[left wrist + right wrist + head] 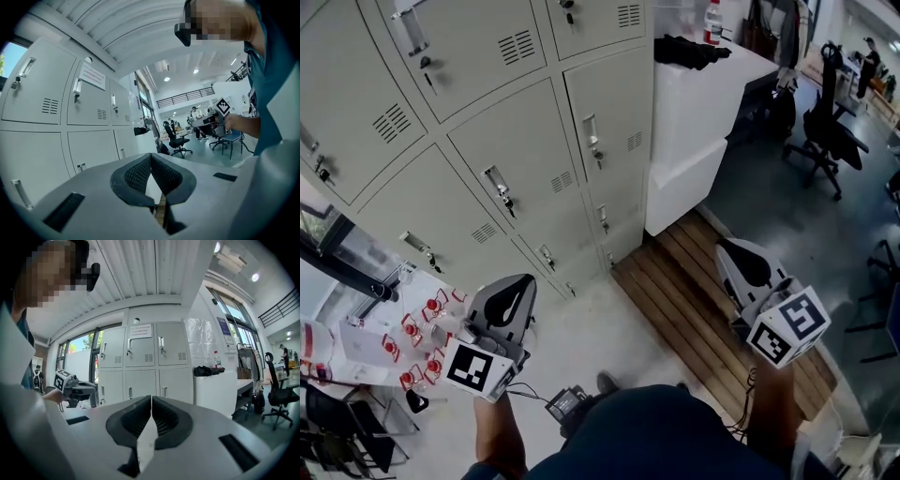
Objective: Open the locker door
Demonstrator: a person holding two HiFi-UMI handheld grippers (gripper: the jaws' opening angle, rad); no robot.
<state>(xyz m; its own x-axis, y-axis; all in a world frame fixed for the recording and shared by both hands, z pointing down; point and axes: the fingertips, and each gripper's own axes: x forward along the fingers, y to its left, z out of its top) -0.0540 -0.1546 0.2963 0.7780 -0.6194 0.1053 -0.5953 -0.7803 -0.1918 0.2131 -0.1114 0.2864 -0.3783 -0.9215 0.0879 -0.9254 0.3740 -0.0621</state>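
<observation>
Ahead and leftward of both grippers, the locker doors [525, 141] are standing closed, well apart from the fingers. The left gripper [514, 298] and right gripper [741, 262] are hanging low with fingers clenched on nothing (each pair meeting tip to tip). The left one is sitting nearer the doors, whose latch handles [497, 186] are running upright, so it is looking better placed to reach.

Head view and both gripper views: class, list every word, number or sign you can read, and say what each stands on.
No text is legible.
Notice on a locker door: printed lines, too small to read.
Poster: blurred.
Bottle label: too small to read.
Cubes on the left gripper and right gripper: square black-and-white markers, no words.
</observation>
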